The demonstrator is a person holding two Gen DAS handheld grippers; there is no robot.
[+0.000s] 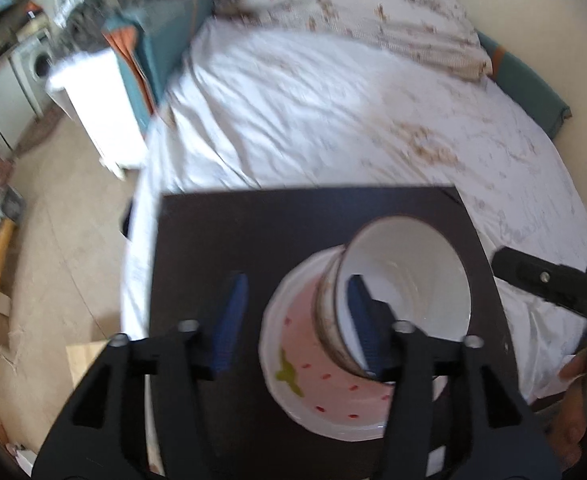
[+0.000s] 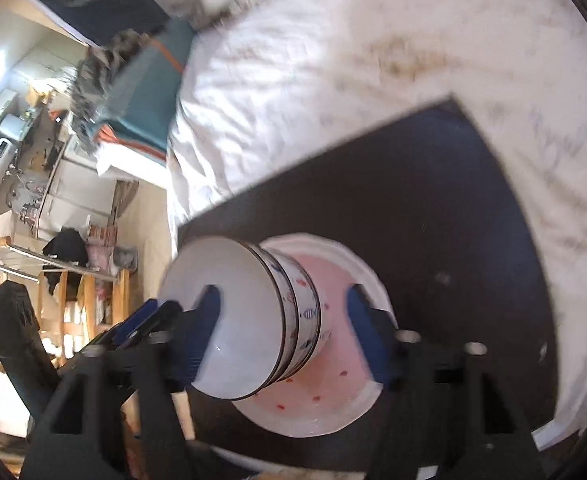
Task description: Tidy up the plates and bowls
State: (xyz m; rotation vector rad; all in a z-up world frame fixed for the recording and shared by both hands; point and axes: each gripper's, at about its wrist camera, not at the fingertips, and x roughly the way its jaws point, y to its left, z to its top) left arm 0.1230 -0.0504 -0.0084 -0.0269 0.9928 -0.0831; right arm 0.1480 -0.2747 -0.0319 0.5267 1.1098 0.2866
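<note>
A stack of white bowls with brown rims stands on a pink strawberry plate, which lies on a dark board. My left gripper is open and straddles the near wall of the stack: one blue finger is inside the top bowl, the other outside over the board, and neither pad presses. In the right wrist view the bowls show fish patterns on their sides, above the plate. My right gripper is open too, with one finger in the bowl and one over the plate.
The board rests on a bed with a rumpled white sheet. A white cabinet stands left of the bed, above beige floor. The right gripper's black body and a hand sit at the right edge.
</note>
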